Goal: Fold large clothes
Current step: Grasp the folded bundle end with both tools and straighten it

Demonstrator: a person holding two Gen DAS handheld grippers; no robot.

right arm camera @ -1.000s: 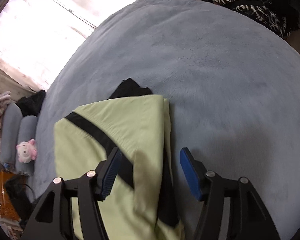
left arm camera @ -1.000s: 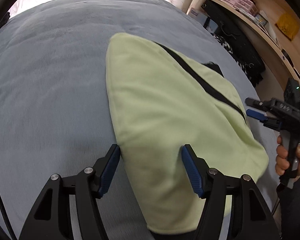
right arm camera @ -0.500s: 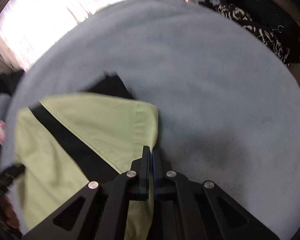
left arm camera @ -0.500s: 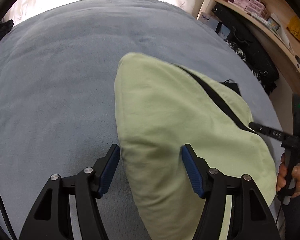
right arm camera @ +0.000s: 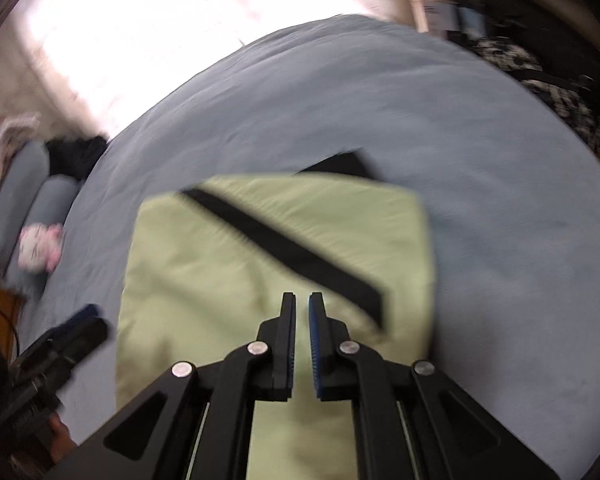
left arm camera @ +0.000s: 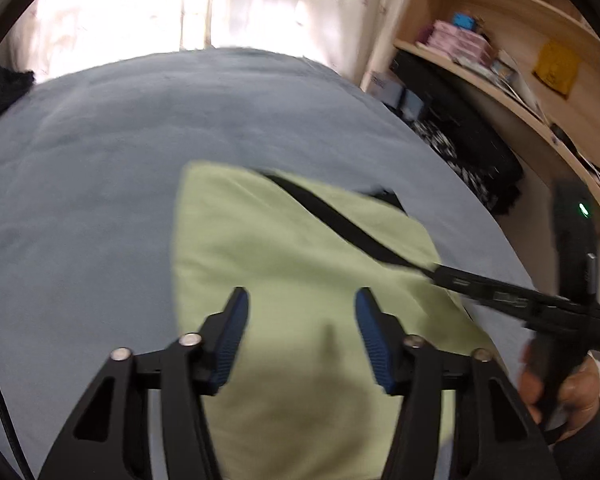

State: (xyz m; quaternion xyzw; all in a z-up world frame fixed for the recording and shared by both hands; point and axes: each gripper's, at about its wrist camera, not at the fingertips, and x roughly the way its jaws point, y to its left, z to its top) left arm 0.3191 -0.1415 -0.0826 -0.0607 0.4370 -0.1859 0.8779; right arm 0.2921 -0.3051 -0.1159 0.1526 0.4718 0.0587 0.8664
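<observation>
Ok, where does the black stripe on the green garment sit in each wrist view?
Left wrist: the black stripe runs diagonally from upper centre down toward the right tongs.
Right wrist: the stripe crosses the garment from upper left to lower right, ending just right of the tongs.
Shared landmark: the black flap poking out past the garment's far edge.

left wrist camera is sitting behind the left gripper point(left arm camera: 299, 300), looking forward and steeply down along its fingers, close above the folded green garment point(left arm camera: 300, 264) on the blue-grey bed cover point(left arm camera: 80, 200); beyond the claw it is taking in the curtain point(left arm camera: 260, 4), to its right the wooden shelves point(left arm camera: 500, 80). right wrist camera is sitting likewise behind the right gripper point(right arm camera: 302, 304), equally near. both views are sharing the garment point(right arm camera: 220, 264), cover point(right arm camera: 500, 200), and each other's claw: right gripper point(left arm camera: 440, 270), left gripper point(right arm camera: 80, 320).
</observation>
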